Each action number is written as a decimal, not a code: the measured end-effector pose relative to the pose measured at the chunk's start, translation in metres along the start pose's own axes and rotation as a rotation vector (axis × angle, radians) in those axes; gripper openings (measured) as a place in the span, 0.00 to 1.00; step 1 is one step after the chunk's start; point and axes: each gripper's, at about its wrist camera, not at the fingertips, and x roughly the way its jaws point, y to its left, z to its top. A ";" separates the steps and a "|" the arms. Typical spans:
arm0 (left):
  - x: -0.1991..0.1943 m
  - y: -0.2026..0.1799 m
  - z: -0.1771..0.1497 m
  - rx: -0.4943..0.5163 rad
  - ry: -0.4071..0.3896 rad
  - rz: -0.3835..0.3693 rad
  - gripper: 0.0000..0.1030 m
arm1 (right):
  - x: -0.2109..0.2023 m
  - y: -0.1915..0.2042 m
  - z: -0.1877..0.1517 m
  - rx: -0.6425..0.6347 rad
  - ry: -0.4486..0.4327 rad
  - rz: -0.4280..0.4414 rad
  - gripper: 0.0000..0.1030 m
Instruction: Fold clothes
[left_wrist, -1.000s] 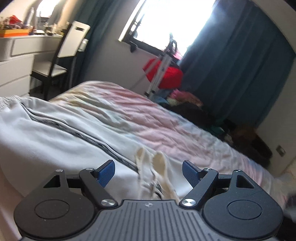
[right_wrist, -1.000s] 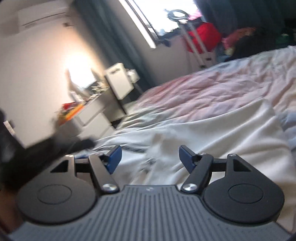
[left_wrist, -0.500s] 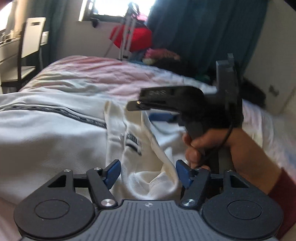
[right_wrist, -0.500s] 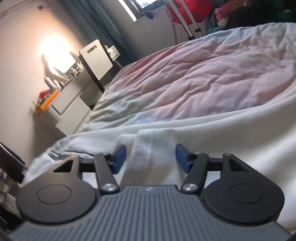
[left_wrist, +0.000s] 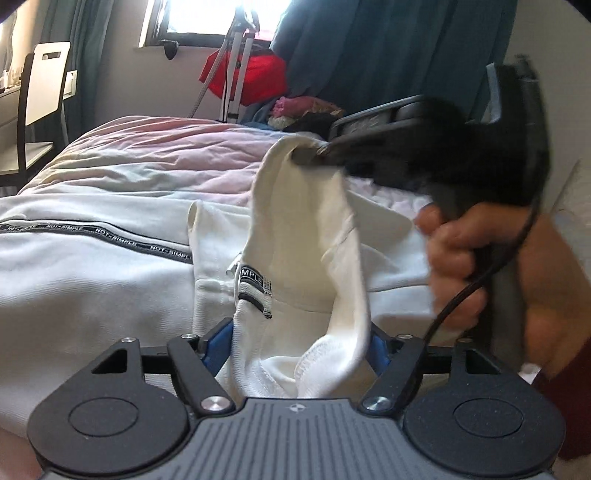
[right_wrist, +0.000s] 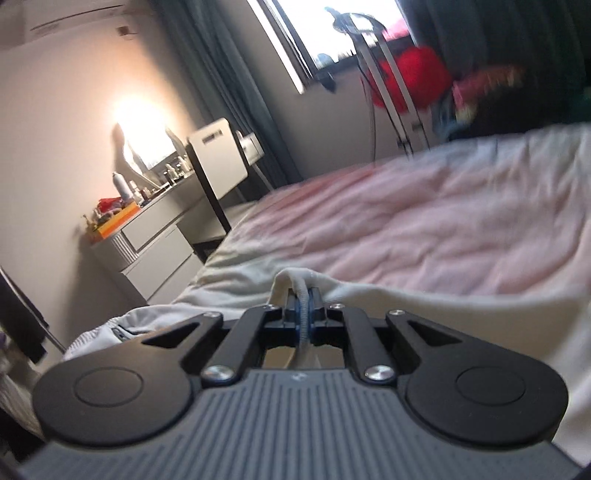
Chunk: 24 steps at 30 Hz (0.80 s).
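A white hoodie (left_wrist: 92, 280) with a black lettered stripe lies spread on the bed. My right gripper (right_wrist: 303, 310) is shut on the rim of its cream hood (right_wrist: 295, 278) and holds it lifted. In the left wrist view that gripper (left_wrist: 314, 153) shows at upper right, pinching the hood edge (left_wrist: 303, 236), with the hand below it. My left gripper (left_wrist: 299, 343) is open, and the bunched lower part of the hood lies between its blue pads (left_wrist: 216, 341).
The pink quilted bed (left_wrist: 155, 147) runs back toward a window. A white chair (left_wrist: 40, 88) and a grey dresser (right_wrist: 155, 236) stand at the left. A red bag on a stand (left_wrist: 247, 77) and a pile of clothes (left_wrist: 303, 110) sit past the bed's far end.
My right gripper has shut on the hood rim and lifted it. My left gripper has moved in, so the hood fabric now lies between its open fingers.
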 end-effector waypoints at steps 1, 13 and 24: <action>-0.001 -0.001 0.000 0.002 -0.003 -0.002 0.74 | -0.008 0.001 0.005 -0.013 -0.014 -0.006 0.07; 0.010 0.011 -0.002 -0.155 -0.022 -0.037 0.64 | -0.049 -0.004 0.015 0.043 -0.100 0.027 0.07; -0.012 0.032 -0.006 -0.341 0.044 0.028 0.12 | 0.034 0.006 -0.028 0.068 0.013 -0.052 0.08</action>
